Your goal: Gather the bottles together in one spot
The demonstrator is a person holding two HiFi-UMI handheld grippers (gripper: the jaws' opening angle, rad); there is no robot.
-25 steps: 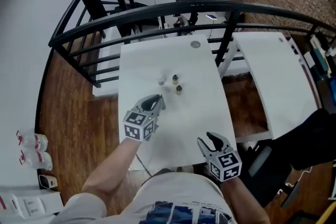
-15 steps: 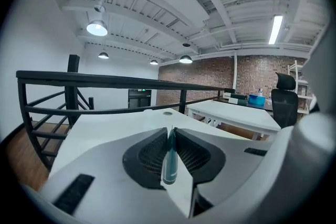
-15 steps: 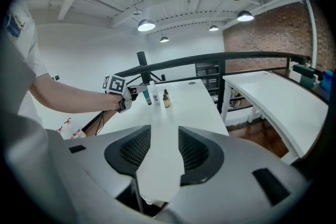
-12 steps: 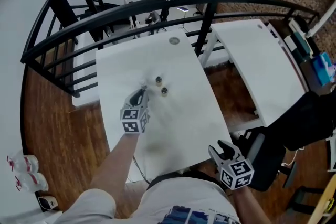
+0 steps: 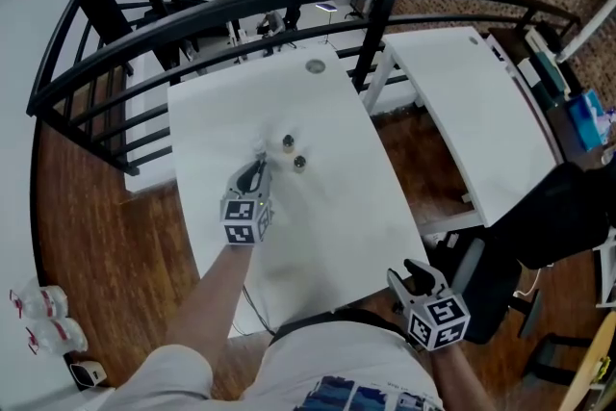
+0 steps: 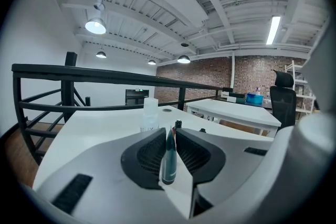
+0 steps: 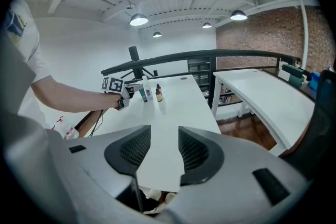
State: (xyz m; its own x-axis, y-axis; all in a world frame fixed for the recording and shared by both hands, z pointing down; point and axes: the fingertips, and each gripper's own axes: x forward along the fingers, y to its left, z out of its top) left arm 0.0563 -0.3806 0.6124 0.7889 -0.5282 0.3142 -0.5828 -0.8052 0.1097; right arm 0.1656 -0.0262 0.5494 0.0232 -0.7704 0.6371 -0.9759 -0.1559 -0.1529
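My left gripper (image 5: pixel 258 170) is shut on a slim dark-green bottle (image 6: pixel 169 157), which stands upright between the pads over the white table (image 5: pixel 217 111). Just ahead of it a clear bottle (image 6: pixel 150 114) stands on the table, with a dark-capped bottle (image 6: pixel 178 125) and another small one (image 6: pixel 202 130) to its right. From the head view I pick out two of those bottles (image 5: pixel 288 142) (image 5: pixel 299 163), close together right of the gripper's tip. My right gripper (image 5: pixel 418 275) hangs open off the table's near right corner, nothing between its fingers (image 7: pixel 164 136).
A black railing (image 5: pixel 289 0) curves round the far side of the table. A second white table (image 5: pixel 481 111) stands to the right, with a black office chair (image 5: pixel 553 221) near it. A round grommet (image 5: pixel 315 66) sits at the far end of the table.
Over the second my left gripper moved forward to the bottle group, still holding the green bottle. The right gripper dropped back toward the table's near corner. Little has shifted in the last half second.
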